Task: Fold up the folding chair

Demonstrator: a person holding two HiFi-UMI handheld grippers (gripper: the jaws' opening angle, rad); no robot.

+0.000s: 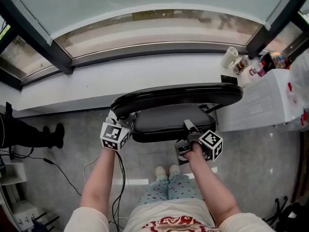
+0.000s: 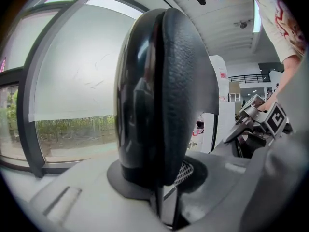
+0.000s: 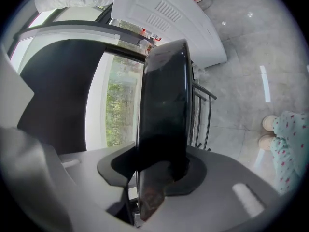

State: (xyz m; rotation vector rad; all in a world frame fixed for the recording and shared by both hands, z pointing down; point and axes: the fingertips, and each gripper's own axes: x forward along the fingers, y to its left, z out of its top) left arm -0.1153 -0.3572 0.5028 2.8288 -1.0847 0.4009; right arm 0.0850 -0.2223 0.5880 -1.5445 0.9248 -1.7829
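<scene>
In the middle, close in front of the person's feet: the black folding chair (image 1: 169, 122), standing on the grey floor (image 1: 251, 163), right up against the white window ledge (image 1: 96, 83). Curved, shiny backrest (image 1: 178, 94) on the far side, soft seat just under it and nearer the person. Hard to tell how far folded.

Gripped at two spots. Left tongs (image 1: 119, 117) closed on the chair's left edge, with a shiny shell and bumpy padding both squeezed between the jaws. Right tongs (image 1: 189, 129) closed on the front edge of the seat, near its right corner, with the black edge filling the gap between the jaws. Thin metal legs (image 3: 205, 115) just behind that edge in the right gripper view.

Around the chair: a big window (image 1: 145, 4) with dark frames above the ledge, so a wall close behind the backrest. To the right, just beside the backrest's end, a white box (image 1: 260, 105), with some bottles (image 1: 253, 69) near its far end. Below the seat, two white shoes (image 1: 166, 170) and dotted trousers (image 1: 169, 187). On the floor to the left, a thin cable (image 1: 63, 170) and a pair of dark shoes (image 1: 53, 134), well apart from the chair.
</scene>
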